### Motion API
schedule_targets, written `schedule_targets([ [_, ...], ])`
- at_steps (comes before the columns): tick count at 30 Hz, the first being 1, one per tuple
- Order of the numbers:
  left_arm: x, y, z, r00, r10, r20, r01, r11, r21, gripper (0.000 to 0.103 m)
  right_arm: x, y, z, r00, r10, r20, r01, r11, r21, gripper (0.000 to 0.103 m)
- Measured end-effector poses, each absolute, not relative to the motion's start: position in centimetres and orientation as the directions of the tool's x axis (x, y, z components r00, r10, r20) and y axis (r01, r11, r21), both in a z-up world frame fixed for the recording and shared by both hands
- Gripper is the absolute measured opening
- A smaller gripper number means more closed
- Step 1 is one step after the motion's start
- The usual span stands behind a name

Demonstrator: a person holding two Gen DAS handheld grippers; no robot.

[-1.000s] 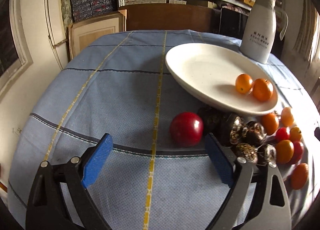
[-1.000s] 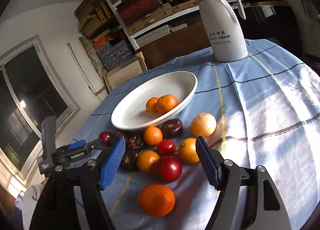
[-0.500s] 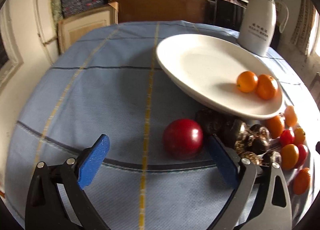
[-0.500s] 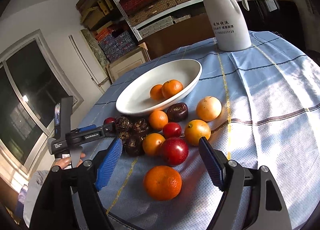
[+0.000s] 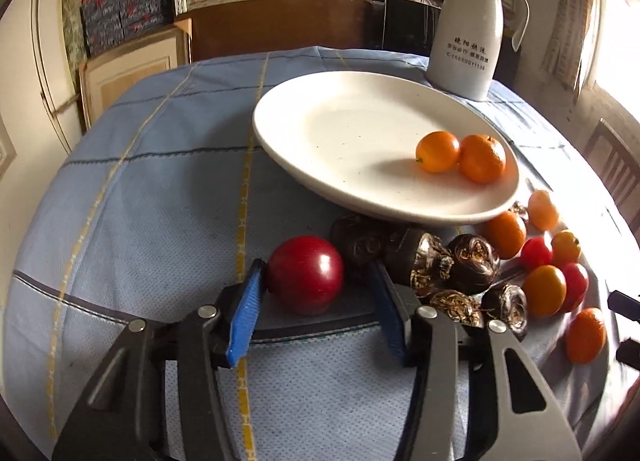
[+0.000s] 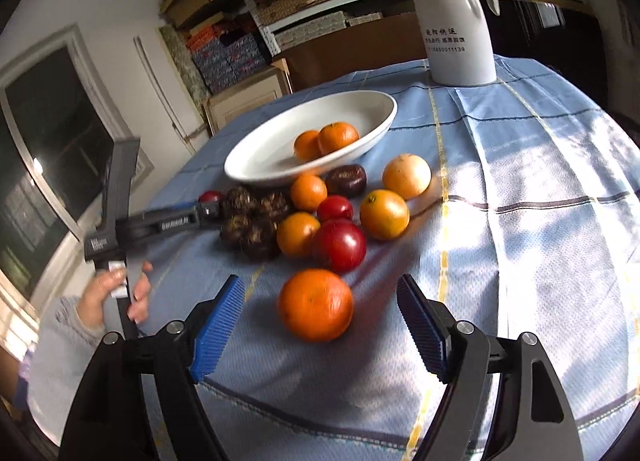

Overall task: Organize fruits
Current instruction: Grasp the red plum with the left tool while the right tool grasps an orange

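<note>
**Left jaws closing round the red fruit; right gripper nearer the orange**

Left wrist view:
- Left gripper [image 5: 316, 281] far narrower than 1 second ago, jaws closing, red fruit [image 5: 305, 273] between them.
- Left blue pad touching the fruit's side; right pad just beside it, contact there impossible to tell.
- Red fruit at the same spot on the blue tablecloth [image 5: 160, 201], just beside the near rim of the white dish [image 5: 320, 133], touching the dark knobbly fruits [image 5: 416, 261].
- Dish larger in view than before, 2 oranges [image 5: 460, 153] in its right end as earlier, touching each other.
- White jug [image 5: 466, 37] at the far edge of the table, unmoved.
- Loose orange and red fruits by the right edge.

Right wrist view:
- Right gripper [image 6: 320, 329] spread wide, nothing clamped, pads well clear of the big orange [image 6: 316, 305].
- Orange now sitting between and just ahead of the pads, larger and higher in view than 1 second ago; gripper drawn closer to it.
- Cluster of fruits beyond, between the orange and the dish, as before.
- Person's hand [image 6: 120, 293] on the left gripper's handle, now in view near the left edge of the table, grey sleeve [image 6: 60, 341] below it.
</note>
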State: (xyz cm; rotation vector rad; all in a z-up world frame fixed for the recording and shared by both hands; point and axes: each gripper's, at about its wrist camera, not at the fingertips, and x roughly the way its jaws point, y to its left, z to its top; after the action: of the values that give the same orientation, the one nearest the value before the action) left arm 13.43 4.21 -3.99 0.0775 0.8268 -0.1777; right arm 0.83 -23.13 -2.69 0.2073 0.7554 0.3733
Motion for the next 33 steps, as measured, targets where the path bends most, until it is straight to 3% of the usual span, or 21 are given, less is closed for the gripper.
schedule_targets([
  [5,13.4,4.5,-4.0,0.66,-0.137,-0.739,0.182,0.983,-0.02,0.048,1.1,-21.8,-2.8,0.656,0.362,-0.663,-0.268,0.932,0.244,0.076],
  [9,13.4,4.9,-4.1,0.654,-0.148,-0.742,0.177,0.983,-0.039,0.047,1.9,-20.4,-3.2,0.621,0.337,-0.707,-0.29,0.938,0.192,0.06],
  [12,13.4,5.4,-4.2,0.646,-0.156,-0.747,0.176,0.983,-0.054,0.045,2.7,-19.7,-3.9,0.579,0.325,-0.747,-0.297,0.938,0.178,0.058],
  [14,13.5,5.4,-4.2,0.646,-0.156,-0.748,0.174,0.983,-0.055,0.044,3.2,-19.7,-4.3,0.548,0.346,-0.762,-0.305,0.931,0.203,0.049],
  [17,13.4,5.5,-4.2,0.65,-0.148,-0.746,0.164,0.985,-0.053,0.038,3.3,-20.1,-4.4,0.527,0.41,-0.745,-0.33,0.906,0.265,0.046],
  [25,12.1,5.8,-3.1,0.693,-0.138,-0.708,0.153,0.987,-0.042,0.038,3.0,-22.3,-3.9,0.551,0.505,-0.664,-0.32,0.863,0.391,0.045],
  [33,12.6,5.5,1.9,0.766,-0.174,-0.618,0.152,0.984,-0.089,0.038,6.1,-23.3,1.3,0.687,0.459,-0.563,-0.316,0.887,0.337,0.045],
])
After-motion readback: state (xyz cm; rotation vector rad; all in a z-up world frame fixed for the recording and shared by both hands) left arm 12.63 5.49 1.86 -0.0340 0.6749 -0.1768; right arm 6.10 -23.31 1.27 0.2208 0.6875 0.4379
